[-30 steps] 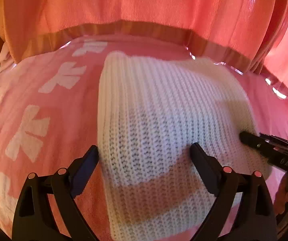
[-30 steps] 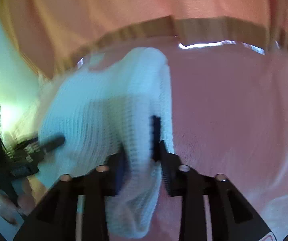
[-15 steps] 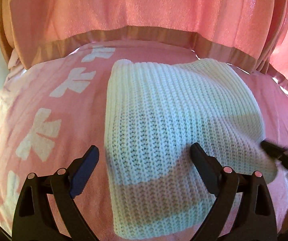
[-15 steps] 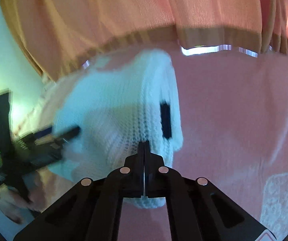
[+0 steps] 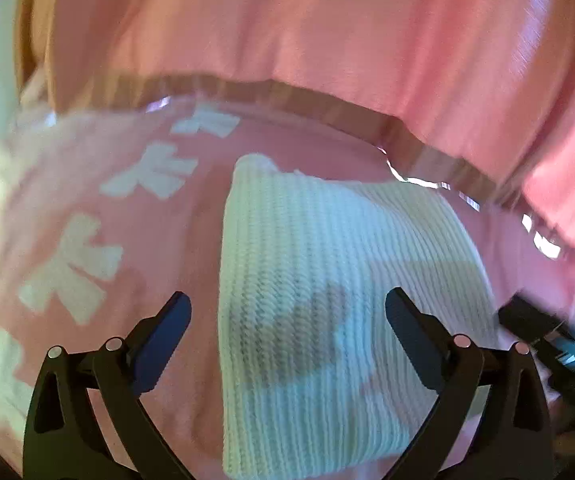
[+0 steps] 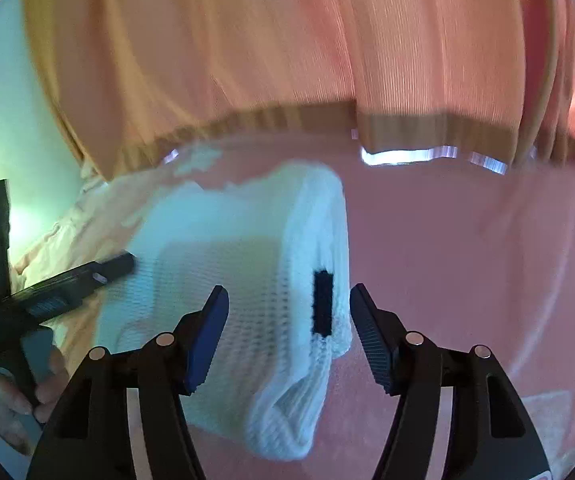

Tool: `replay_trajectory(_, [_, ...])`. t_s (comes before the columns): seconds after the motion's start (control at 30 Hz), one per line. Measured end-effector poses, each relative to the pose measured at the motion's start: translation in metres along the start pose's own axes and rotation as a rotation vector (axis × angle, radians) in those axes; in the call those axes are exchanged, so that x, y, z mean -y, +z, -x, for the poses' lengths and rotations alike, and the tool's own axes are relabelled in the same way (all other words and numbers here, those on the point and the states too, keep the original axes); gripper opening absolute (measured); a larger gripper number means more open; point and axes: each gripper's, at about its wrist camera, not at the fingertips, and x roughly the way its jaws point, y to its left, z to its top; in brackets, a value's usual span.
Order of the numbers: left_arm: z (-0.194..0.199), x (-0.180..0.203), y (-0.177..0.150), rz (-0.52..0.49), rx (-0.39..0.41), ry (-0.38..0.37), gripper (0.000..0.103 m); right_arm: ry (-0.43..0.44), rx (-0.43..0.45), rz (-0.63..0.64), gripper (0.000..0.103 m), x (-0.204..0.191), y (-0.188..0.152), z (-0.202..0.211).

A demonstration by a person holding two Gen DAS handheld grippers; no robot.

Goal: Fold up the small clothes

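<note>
White knit garment (image 5: 327,300), lying folded on the pink bedspread (image 5: 87,208), shown centre frame in the left wrist view. The left gripper (image 5: 287,312) is held spread above it, nothing grasped; the right gripper (image 6: 287,308) is likewise released, its fingers straddling the garment's right edge near a black label (image 6: 322,304). A fold is judged just completed; squaring or a further fold is called for next

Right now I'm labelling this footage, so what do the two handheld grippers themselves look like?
Both are black plastic. The left gripper has two angular triangular-cutout arms with round silver studs, and blue pads lining its fingers. The right gripper matches: a blue pad on one finger, ribbed black facing on the other, same studs. A bare hand grips the left one's handle; no sleeve or cables show.
</note>
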Motion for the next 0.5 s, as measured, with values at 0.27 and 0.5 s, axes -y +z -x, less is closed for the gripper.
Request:
replay_trajectory(0.27, [-0.013, -0.010, 0.002, 0.044, -0.066, -0.144, 0.047, 0.168, 0.001, -0.101, 0.020, 0.008, 0.001, -0.006])
replay_trajectory(0.5, [-0.032, -0.012, -0.008, 0.018, -0.123, -0.056, 0.055, 0.060, -0.098, -0.035, 0.024, 0.013, -0.015, -0.034])
